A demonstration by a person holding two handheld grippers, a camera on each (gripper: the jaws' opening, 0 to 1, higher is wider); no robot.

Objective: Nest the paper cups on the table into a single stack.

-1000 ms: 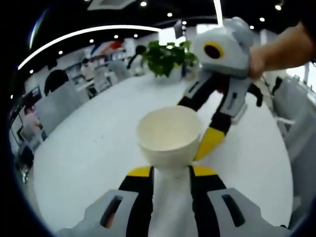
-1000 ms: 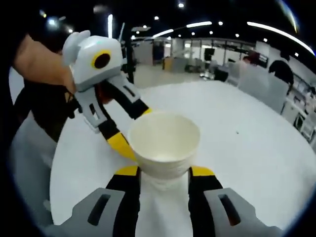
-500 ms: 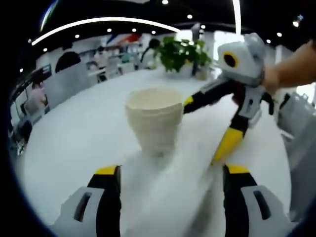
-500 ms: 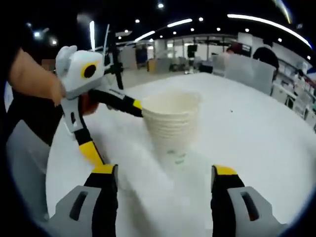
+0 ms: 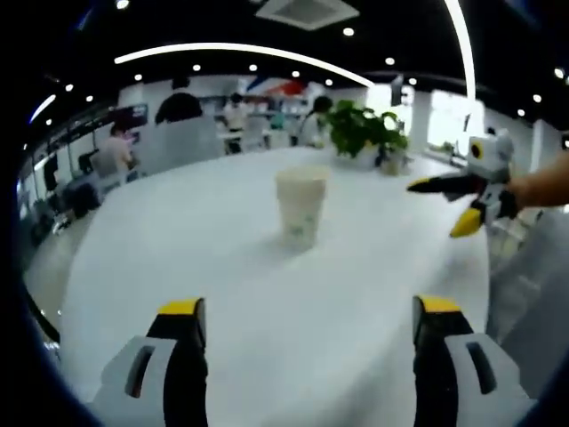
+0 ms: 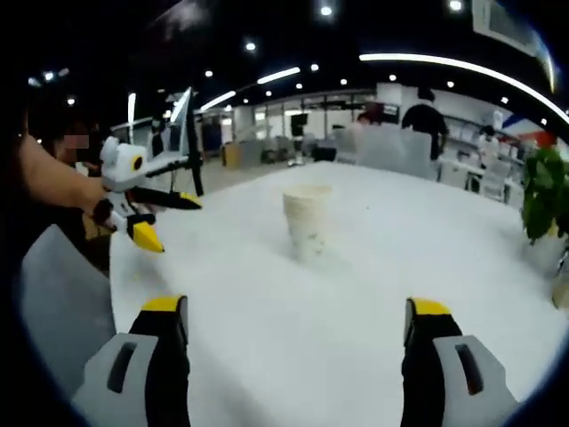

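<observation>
A single stack of white paper cups (image 5: pixel 300 205) stands upright in the middle of the round white table (image 5: pixel 222 294); the right gripper view shows the same stack (image 6: pixel 308 221). My left gripper (image 5: pixel 305 316) is open, well back from the stack, with nothing between its yellow-tipped jaws. My right gripper (image 6: pixel 297 313) is open too, at a similar distance on the other side. Each gripper also shows in the other's view: the right gripper (image 5: pixel 467 191) at the right, the left gripper (image 6: pixel 138 200) at the left, each held by a hand.
A potted green plant (image 5: pixel 360 133) stands at the table's far edge; its leaves (image 6: pixel 546 194) reach into the right gripper view. Grey chairs (image 5: pixel 173 142), desks and several people lie beyond the table. A grey chair back (image 6: pixel 53 294) is close on the left.
Both grippers opened and let go of the cup stack, then pulled far back from it. The stack now stands alone on the table, small in both views.
</observation>
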